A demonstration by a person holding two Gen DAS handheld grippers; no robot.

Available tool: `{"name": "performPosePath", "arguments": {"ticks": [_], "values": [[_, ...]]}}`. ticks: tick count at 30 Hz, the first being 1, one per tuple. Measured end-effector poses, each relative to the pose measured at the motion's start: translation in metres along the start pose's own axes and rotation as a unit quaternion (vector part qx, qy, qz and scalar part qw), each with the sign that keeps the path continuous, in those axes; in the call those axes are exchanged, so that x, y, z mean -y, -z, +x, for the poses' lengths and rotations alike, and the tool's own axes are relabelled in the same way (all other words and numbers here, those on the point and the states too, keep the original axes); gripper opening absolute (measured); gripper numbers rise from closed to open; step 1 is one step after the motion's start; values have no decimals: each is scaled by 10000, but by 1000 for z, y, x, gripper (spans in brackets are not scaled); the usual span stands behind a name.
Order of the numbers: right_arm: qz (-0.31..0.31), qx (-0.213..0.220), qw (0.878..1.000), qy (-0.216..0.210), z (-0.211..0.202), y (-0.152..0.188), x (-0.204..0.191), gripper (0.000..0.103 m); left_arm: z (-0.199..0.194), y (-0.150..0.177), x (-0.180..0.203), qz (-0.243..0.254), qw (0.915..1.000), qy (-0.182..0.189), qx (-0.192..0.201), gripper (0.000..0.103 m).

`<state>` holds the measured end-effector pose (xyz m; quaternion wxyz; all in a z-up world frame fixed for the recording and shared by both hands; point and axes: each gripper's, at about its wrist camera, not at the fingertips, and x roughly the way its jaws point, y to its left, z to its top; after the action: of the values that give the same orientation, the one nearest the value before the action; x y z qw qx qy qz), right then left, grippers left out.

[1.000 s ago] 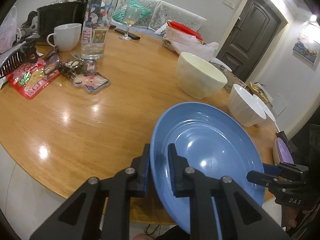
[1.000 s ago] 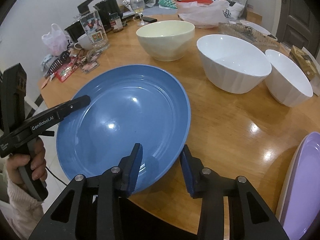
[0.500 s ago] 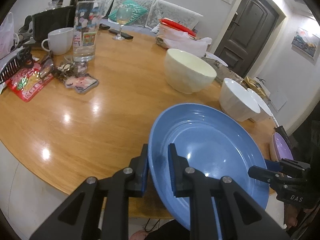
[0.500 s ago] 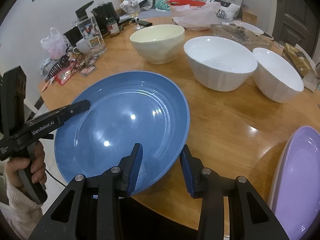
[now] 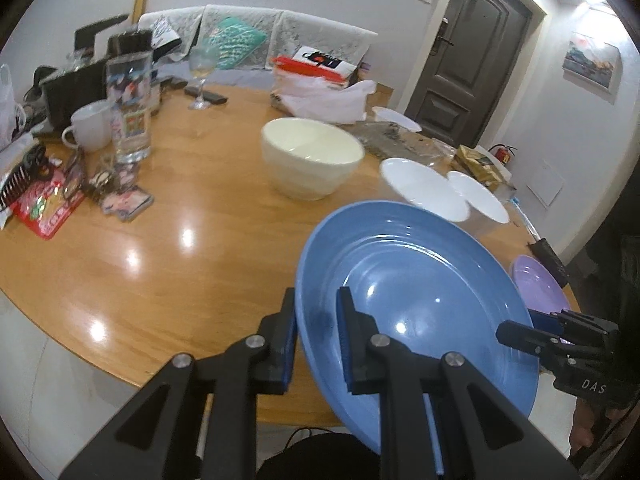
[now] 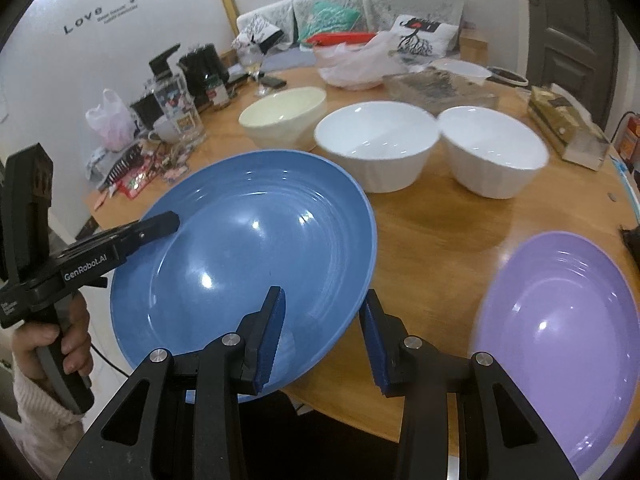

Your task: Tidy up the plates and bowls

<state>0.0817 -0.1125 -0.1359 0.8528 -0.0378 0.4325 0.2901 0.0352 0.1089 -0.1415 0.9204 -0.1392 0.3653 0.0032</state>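
Left wrist view: blue plate is up off the wooden table now, higher than a second ago. Left gripper and right gripper each clamp its rim. Purple plate sits alongside, with the cream bowl and two white bowls behind.

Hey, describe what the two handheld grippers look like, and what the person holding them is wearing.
Both are matte black plastic tools with angular, truss-like fingers, silver pivot screws and blue ribbed pads. The left gripper carries white "GenRobot.AI" lettering on its side and a pistol-style handle with a thin black cable hanging below it. The right gripper shows white letters "DAS" on its body. A cream knitted sleeve covers the wrist at the left handle.
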Motion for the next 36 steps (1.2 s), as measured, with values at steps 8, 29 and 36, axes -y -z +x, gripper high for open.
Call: {"name": "performPosePath", "arguments": {"ticks": [8, 29, 36], "values": [[318, 463, 9982, 198, -46, 18, 43, 33, -5, -10, 69, 502, 9986, 142, 78, 14], [1084, 865, 9843, 1096, -110, 71, 164, 36, 58, 0, 229, 1676, 9833, 514, -498, 19], [1228, 731, 9834, 1122, -104, 79, 185, 36, 76, 6, 242, 1898, 9785, 448, -673, 19]]}}
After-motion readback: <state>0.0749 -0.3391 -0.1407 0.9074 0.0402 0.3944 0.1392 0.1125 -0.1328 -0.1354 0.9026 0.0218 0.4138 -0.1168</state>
